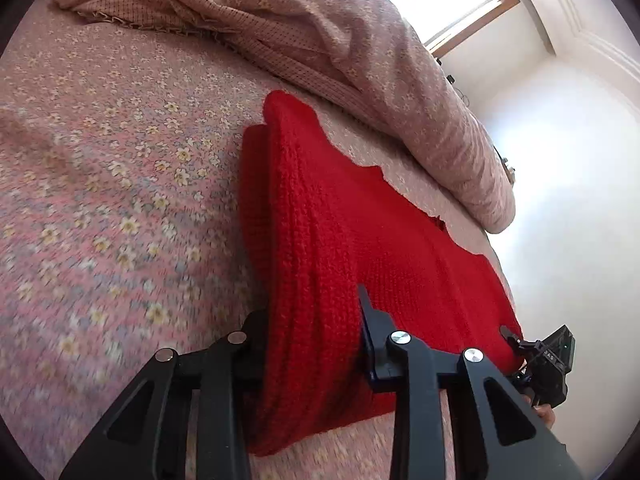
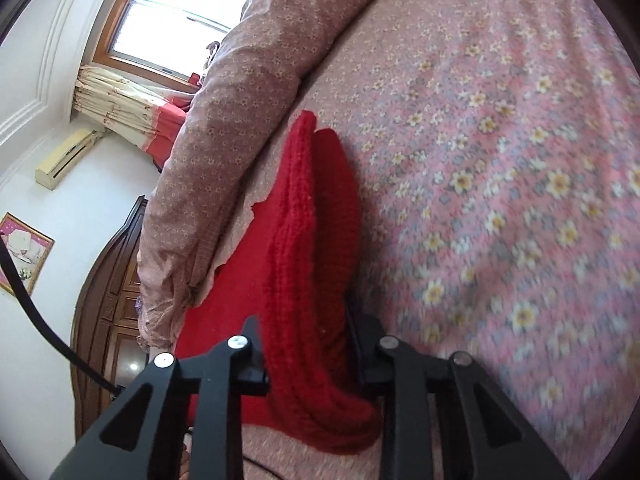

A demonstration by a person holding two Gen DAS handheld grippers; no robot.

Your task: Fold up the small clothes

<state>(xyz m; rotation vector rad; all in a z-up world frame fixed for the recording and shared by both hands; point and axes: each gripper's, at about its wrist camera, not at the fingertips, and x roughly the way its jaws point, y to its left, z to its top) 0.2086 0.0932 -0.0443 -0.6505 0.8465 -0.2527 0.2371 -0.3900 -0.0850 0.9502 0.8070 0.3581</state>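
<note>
Both grippers were pinching a raised fold of the red knitted garment (image 1: 320,216), so the step in hand looked like the grasp before a fold. The left gripper (image 1: 312,332) clamped the bunched edge near its end, and the right gripper (image 2: 308,340) gripped the same thick ridge at its near end. Next, the fold probably needed lifting and carrying across evenly, both hands together. The garment lay on the flowered bedsheet (image 1: 100,160), just beside the rumpled quilt (image 1: 360,40), chunky and ribbed.
</note>
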